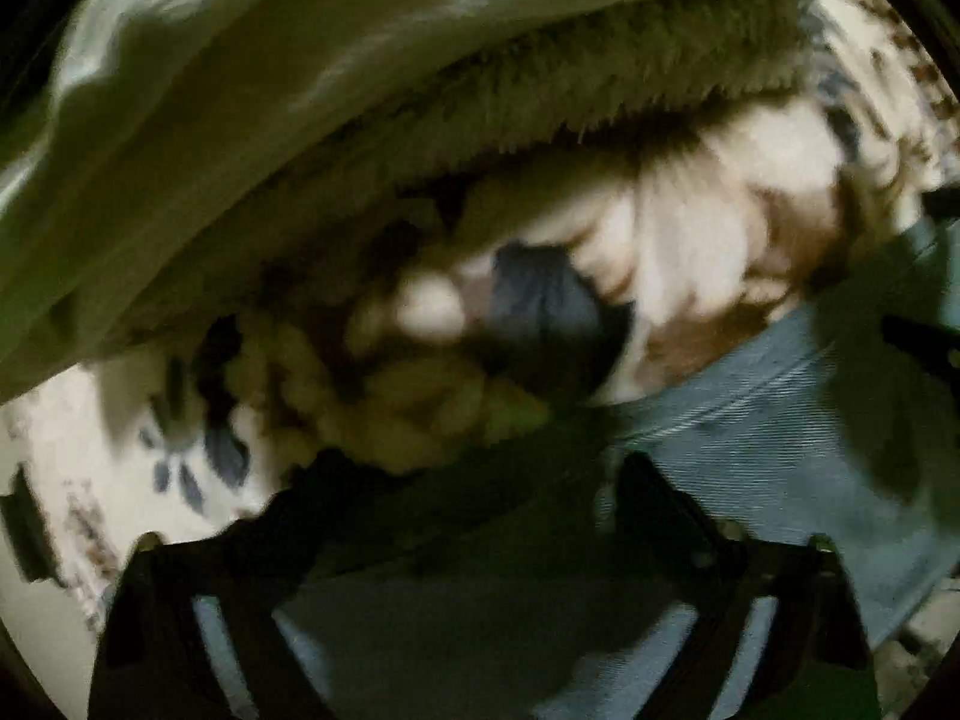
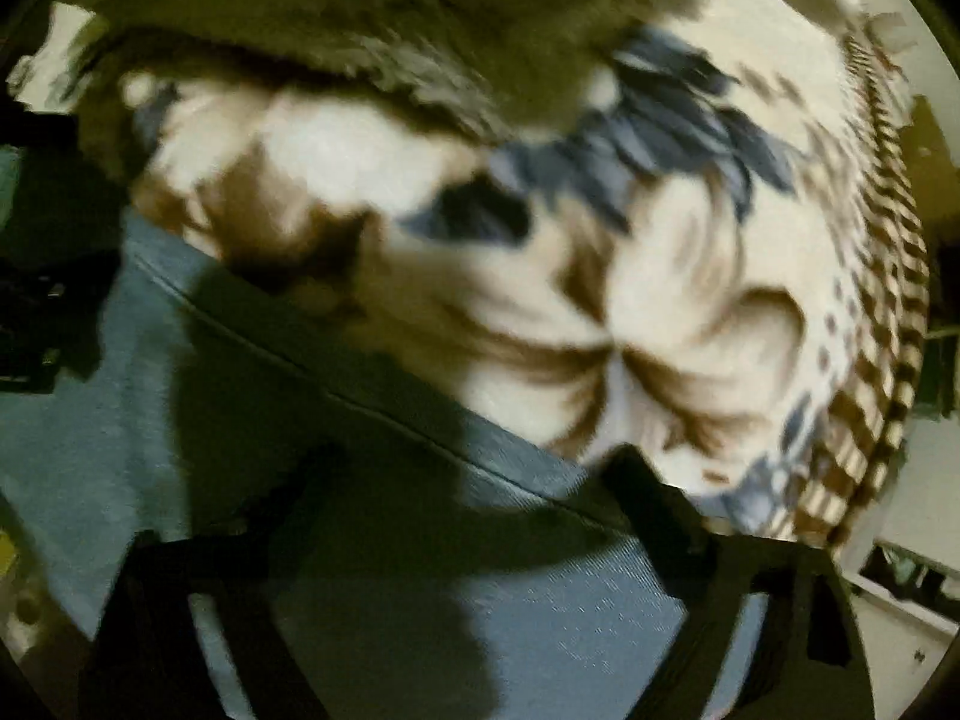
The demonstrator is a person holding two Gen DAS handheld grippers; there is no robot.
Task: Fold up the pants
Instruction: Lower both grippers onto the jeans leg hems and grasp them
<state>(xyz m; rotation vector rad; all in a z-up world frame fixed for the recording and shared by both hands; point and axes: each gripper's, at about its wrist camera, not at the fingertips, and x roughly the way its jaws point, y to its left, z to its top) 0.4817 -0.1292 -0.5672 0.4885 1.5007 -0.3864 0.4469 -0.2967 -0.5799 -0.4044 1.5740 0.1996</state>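
Spread under blue-grey pants (image 2: 372, 588) is a flowered blanket (image 2: 690, 312); both grippers (image 1: 474, 474) (image 2: 474, 462) are seen wide apart, so blanket pile could be pinched too.

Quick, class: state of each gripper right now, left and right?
Left gripper: fingers apart over the blue pants; grip cannot be told through the blur.
Right gripper: fingers apart, open above the pants, holding nothing visible.
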